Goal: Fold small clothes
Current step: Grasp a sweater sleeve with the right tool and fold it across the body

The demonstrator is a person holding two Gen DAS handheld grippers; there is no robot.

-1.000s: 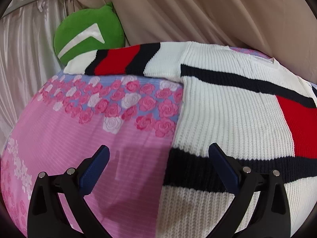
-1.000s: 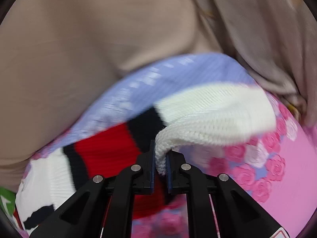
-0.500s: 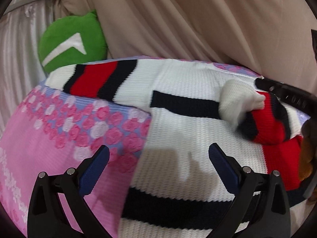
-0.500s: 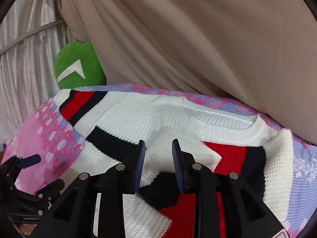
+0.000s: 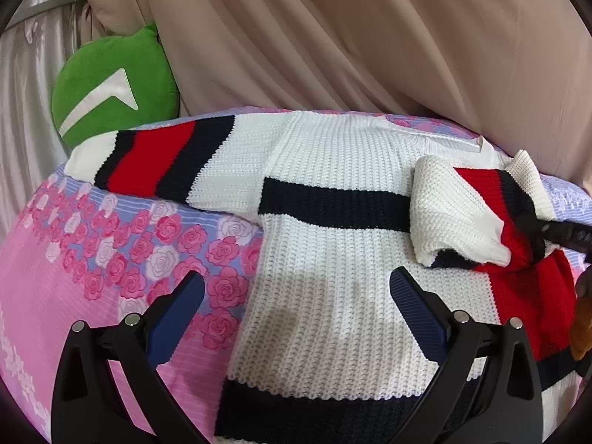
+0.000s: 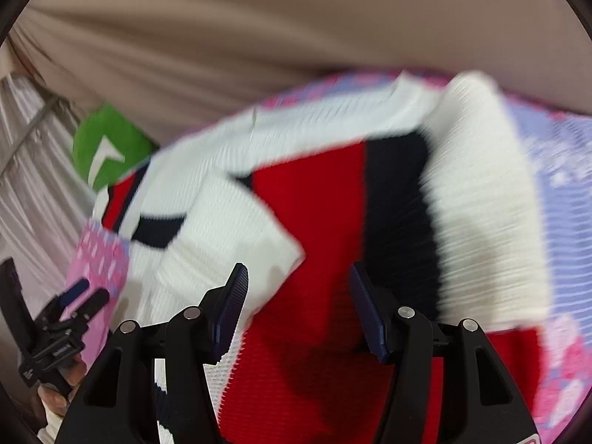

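A white knit sweater [image 5: 333,259] with navy and red stripes lies flat on a pink rose-print bedsheet [image 5: 74,296]. Its left sleeve [image 5: 159,155] stretches out toward the far left. Its right sleeve [image 5: 462,211] is folded in over the chest. My left gripper [image 5: 296,307] is open and empty, hovering above the sweater's left edge. My right gripper [image 6: 296,303] is open, just above the folded sleeve [image 6: 333,222]; that view is blurred. The right gripper's tip [image 5: 555,233] shows at the right edge of the left wrist view.
A green round cushion [image 5: 111,81] with a white arrow mark sits at the far left behind the sweater. Beige curtain fabric [image 5: 370,37] hangs along the back. A pale satin drape [image 5: 22,92] is on the left. The left gripper [image 6: 63,318] appears in the right wrist view.
My right gripper carried the right sleeve across onto the chest, then opened and let it go. My left gripper stayed open and shifted slightly over the sweater's left side.
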